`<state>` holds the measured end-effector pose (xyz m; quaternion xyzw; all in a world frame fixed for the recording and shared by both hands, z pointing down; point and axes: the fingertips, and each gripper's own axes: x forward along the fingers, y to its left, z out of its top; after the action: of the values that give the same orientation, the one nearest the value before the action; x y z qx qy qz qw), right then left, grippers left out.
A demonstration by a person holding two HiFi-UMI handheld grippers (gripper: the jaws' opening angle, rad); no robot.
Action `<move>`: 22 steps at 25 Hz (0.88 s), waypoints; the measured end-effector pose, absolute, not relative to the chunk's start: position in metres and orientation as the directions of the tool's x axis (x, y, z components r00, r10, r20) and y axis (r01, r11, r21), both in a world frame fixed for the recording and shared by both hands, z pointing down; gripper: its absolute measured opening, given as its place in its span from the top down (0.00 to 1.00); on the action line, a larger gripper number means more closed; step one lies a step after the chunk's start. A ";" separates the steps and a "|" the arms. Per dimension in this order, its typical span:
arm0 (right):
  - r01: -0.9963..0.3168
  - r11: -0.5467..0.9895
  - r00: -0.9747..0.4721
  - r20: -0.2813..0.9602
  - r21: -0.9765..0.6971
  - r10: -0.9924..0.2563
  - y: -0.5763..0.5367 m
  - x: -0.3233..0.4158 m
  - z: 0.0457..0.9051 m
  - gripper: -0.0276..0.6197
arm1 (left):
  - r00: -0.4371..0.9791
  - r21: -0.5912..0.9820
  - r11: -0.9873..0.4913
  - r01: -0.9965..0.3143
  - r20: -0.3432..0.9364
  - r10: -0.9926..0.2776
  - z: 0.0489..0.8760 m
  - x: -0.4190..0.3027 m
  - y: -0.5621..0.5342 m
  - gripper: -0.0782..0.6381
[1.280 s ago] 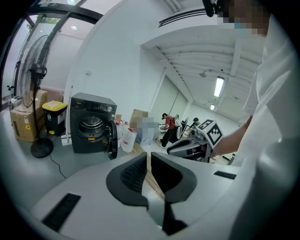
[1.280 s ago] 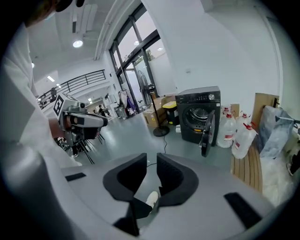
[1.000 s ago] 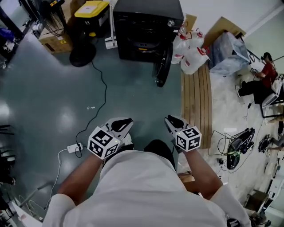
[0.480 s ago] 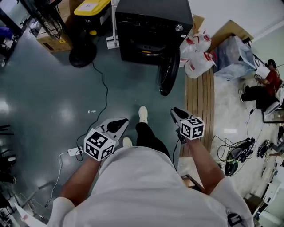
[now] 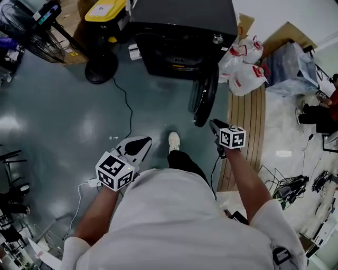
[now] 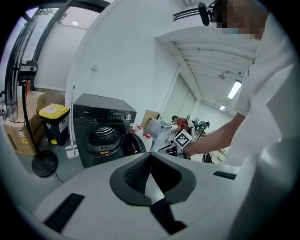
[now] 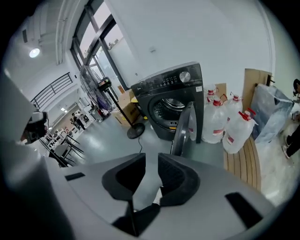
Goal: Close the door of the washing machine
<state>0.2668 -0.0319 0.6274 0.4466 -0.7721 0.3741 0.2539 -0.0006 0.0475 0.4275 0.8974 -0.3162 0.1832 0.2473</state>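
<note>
A black front-loading washing machine stands at the far side of the floor. Its round door hangs open toward me on the machine's right. My right gripper is just short of the door's near edge; its jaws are opening and nothing lies between them. The right gripper view looks past the right gripper at the door edge-on and the drum. My left gripper is lower left, well back from the machine, jaws together and empty. The left gripper view looks past the left gripper at the machine.
Water jugs and a wooden slatted board lie right of the door. A fan base, a yellow-lidded bin and a floor cable are left of the machine. My white shoe is forward. A seated person is far right.
I have stepped closer to the machine. The right gripper moved forward and down to the open door's edge. The left gripper moved forward less.
</note>
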 end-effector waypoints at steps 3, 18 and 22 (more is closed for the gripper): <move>-0.878 0.299 -0.477 0.749 -0.375 -0.460 -0.056 0.281 0.652 0.81 | 0.723 0.325 -0.668 -0.669 0.495 -0.483 0.427 0.009 0.021 0.87; -0.894 0.183 -0.446 0.783 -0.409 -0.434 -0.143 0.302 0.699 0.78 | 0.737 0.326 -0.696 -0.640 0.517 -0.436 0.428 0.017 -0.055 0.87; -0.902 0.140 -0.427 0.796 -0.409 -0.430 -0.148 0.308 0.707 0.78 | 0.746 0.318 -0.720 -0.617 0.528 -0.406 0.421 0.007 -0.071 0.87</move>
<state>0.3085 -0.1479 0.7070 0.4692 -0.7096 0.4583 0.2576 0.0075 -0.0710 0.4211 0.9018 -0.2837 0.2160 0.2442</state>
